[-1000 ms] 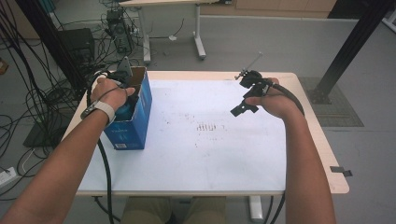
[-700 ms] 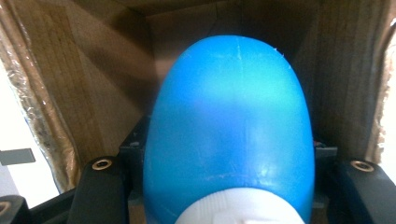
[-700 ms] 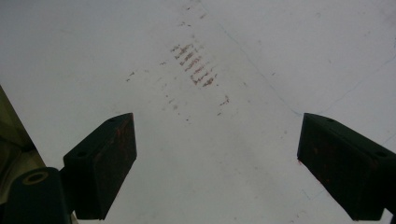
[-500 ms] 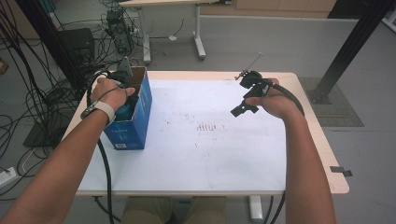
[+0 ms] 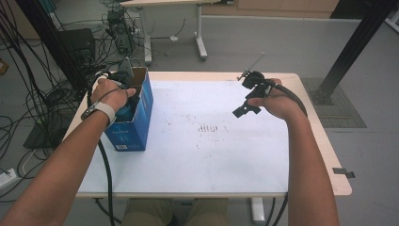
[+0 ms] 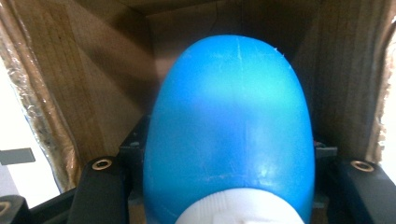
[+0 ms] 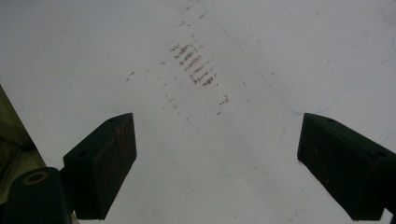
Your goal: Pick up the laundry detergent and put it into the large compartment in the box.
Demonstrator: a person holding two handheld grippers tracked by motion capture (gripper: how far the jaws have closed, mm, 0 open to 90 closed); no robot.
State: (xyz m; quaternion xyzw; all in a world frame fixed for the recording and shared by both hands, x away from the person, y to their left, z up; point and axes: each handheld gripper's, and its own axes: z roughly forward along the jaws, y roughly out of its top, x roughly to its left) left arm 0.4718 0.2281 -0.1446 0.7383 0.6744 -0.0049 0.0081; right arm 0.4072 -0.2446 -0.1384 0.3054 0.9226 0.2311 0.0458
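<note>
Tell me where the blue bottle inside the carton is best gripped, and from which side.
Grip the blue bottle across its body just past the white cap, coming in through the open top of the blue carton, since cardboard walls close every other side. The left gripper appears to hold it that way, a jaw on each flank where the rounded body is widest.

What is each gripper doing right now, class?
Left gripper: shut on the blue bottle, inside the box.
Right gripper: open, holding nothing, above the table.
</note>
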